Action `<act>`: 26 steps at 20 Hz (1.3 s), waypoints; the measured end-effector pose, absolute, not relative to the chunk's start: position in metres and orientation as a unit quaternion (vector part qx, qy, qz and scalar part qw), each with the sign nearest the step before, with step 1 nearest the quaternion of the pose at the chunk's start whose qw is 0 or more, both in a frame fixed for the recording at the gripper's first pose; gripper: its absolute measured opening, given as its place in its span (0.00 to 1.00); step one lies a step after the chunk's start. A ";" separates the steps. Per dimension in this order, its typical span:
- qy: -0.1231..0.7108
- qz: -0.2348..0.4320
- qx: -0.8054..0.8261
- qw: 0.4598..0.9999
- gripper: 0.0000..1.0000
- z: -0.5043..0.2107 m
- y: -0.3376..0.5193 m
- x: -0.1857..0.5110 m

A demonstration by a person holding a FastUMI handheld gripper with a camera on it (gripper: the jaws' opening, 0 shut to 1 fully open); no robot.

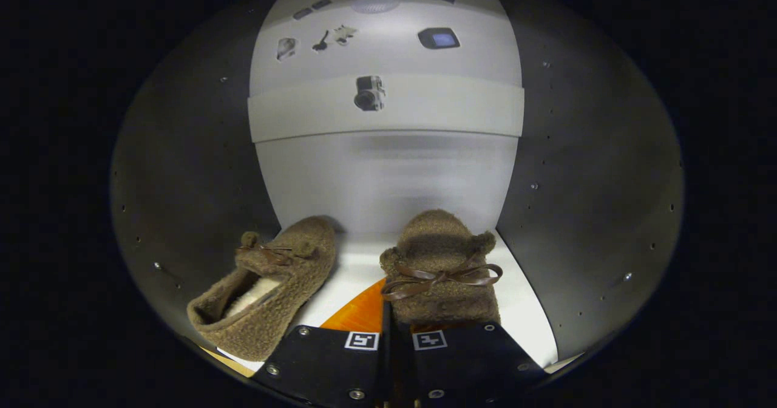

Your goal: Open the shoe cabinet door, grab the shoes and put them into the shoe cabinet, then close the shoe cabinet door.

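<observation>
Two fuzzy brown slippers sit inside the shoe cabinet (182,171), on its white shelf floor (522,311), between dark side walls dotted with small holes. One slipper, the left slipper (267,286), lies at an angle with its toe toward the pale back panel (388,177) and its open heel end nearest the gripper, showing a light lining. A thin brown bow is tied across its top. The other, the right slipper (440,268), stands just ahead of the fingers, its toe pointing toward the back and its own brown bow (440,277) lying across the upper.

One gripper (397,341) shows at the near edge of the shelf, with two square markers, one on each finger. Its two fingers are drawn together with only a thin seam between them, and the heel end of the right slipper sits right at their tips; whether both fingers press on it cannot be told. An orange wedge (358,314) shows on the shelf between the slippers, just beyond the left finger.

Above the back panel runs one pale horizontal band (449,107).
</observation>
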State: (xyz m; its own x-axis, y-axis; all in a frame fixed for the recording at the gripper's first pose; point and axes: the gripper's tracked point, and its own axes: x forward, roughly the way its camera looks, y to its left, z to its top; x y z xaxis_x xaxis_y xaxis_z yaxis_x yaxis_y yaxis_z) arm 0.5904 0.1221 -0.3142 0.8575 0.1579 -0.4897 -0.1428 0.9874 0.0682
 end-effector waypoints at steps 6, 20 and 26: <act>0.269 0.077 0.016 0.960 0.09 -0.325 0.122 0.600; 0.242 0.054 0.010 0.969 0.20 -0.290 0.115 0.549; 0.178 0.055 0.018 0.982 0.20 -0.233 0.117 0.490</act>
State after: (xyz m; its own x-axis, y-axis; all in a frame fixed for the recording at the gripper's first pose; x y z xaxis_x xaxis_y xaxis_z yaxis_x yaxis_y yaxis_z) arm 0.4896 0.1165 -0.2328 0.9303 0.1136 -0.3487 -0.1009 0.9934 0.0544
